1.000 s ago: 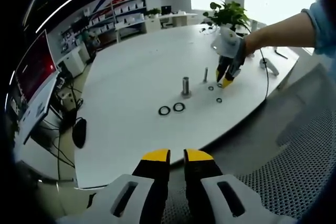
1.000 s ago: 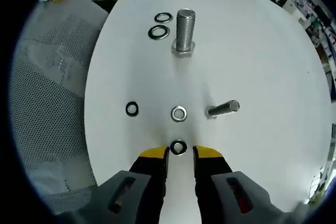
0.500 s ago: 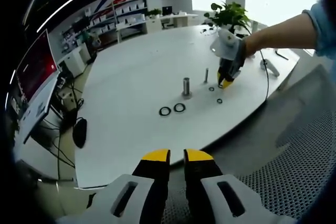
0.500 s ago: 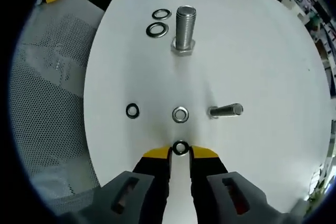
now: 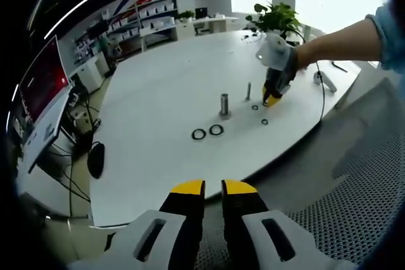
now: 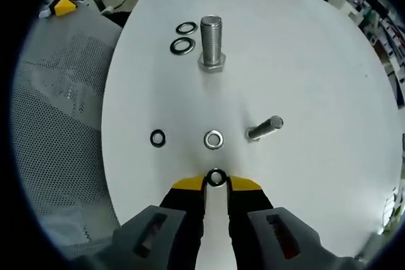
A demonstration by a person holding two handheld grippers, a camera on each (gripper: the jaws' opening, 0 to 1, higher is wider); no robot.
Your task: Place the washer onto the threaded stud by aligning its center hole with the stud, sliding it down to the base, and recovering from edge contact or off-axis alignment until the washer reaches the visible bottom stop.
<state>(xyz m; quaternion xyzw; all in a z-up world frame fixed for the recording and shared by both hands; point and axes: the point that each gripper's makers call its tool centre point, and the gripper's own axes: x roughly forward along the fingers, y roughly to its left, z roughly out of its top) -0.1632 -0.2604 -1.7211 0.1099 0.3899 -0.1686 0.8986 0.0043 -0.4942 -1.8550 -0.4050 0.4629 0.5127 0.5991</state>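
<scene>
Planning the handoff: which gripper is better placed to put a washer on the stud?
Right gripper: it pinches a small washer, with the small stud just ahead. Left gripper hangs off the table.

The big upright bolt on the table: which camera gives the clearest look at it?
The right gripper view: the large threaded stud stands close, its threads and hex base plain. In the left gripper view the same stud is a small grey post far off.

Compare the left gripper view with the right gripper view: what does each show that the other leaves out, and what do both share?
Left gripper view: a potted plant, shelves, a red screen and the person's sleeve.

Right gripper view: a small washer pinched at the right gripper, and the threads on the big stud.

Both: the white table, two large washers, the thin stud and loose small washers.
</scene>
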